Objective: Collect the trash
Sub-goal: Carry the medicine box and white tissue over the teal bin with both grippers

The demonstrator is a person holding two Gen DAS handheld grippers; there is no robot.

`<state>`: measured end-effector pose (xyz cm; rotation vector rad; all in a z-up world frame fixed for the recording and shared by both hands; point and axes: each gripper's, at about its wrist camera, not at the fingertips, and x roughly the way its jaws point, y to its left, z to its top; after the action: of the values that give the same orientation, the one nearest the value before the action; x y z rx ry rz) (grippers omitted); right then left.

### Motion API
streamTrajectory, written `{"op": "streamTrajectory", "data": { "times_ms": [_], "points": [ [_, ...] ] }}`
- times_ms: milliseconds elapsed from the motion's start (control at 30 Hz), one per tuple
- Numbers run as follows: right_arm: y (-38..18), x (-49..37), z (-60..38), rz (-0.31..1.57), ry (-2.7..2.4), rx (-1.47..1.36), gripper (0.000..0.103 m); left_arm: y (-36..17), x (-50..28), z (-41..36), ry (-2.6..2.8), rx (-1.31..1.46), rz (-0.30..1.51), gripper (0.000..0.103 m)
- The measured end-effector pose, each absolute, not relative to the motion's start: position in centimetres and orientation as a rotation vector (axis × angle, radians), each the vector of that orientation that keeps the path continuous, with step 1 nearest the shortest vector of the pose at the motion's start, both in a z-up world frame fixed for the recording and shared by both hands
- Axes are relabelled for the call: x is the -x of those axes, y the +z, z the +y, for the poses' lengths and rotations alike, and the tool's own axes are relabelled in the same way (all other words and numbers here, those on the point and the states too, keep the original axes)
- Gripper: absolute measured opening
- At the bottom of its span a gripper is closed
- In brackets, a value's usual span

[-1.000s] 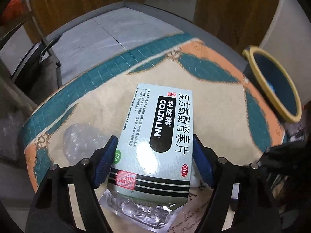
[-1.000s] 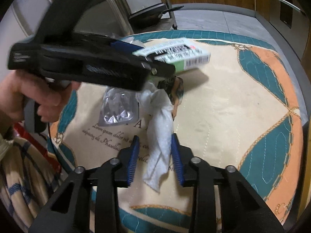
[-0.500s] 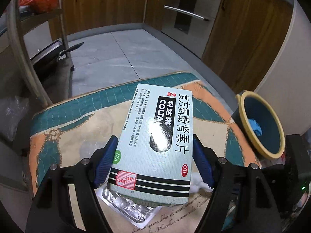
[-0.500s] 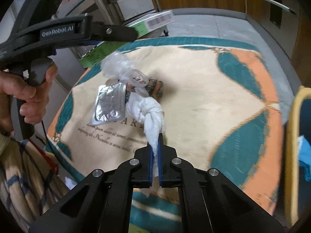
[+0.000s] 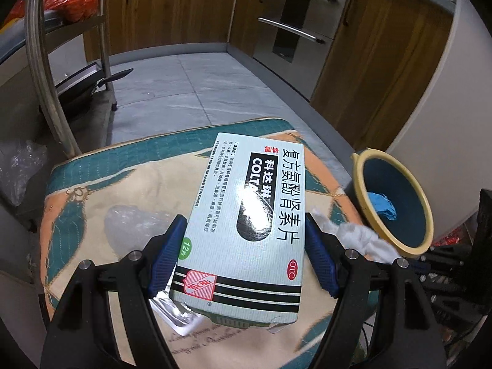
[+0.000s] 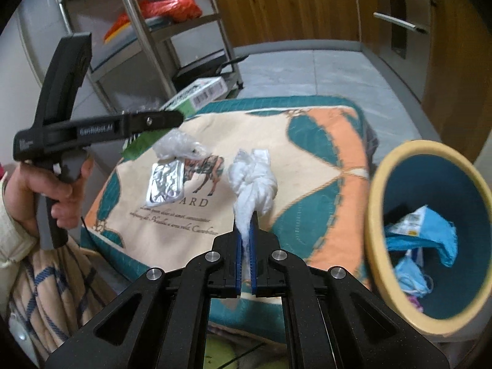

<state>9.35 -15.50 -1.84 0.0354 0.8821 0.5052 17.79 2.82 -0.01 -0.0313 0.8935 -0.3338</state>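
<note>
One left gripper [image 5: 243,258] clamping one medicine box [image 5: 246,227], one right gripper [image 6: 245,233] pinching one knotted tissue [image 6: 253,178], one blister pack [image 6: 166,181] and one plastic wrap [image 6: 178,147] lying beside one bin [image 6: 378,215]

Left gripper [image 5: 244,261]: black frame across the lower part of the left wrist view, blue pads pressed on both long sides of a medicine box [image 5: 246,230]. Seen at upper left of the right wrist view, a bare hand [image 6: 46,190] grips its handle. Right gripper [image 6: 244,255]: lower centre of its view, jaws clamped on the tail of a knotted white tissue [image 6: 253,181]
</note>
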Motion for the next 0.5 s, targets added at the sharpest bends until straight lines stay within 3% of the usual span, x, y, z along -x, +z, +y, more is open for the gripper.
{"op": "streamTrajectory", "data": {
  "times_ms": [500],
  "points": [
    [1.0,-6.8,-20.9,0.772,0.397,-0.017,0.005,0.8,-15.6,-2.5,-0.367,-0.005,0.871,0.073]
  ]
}}
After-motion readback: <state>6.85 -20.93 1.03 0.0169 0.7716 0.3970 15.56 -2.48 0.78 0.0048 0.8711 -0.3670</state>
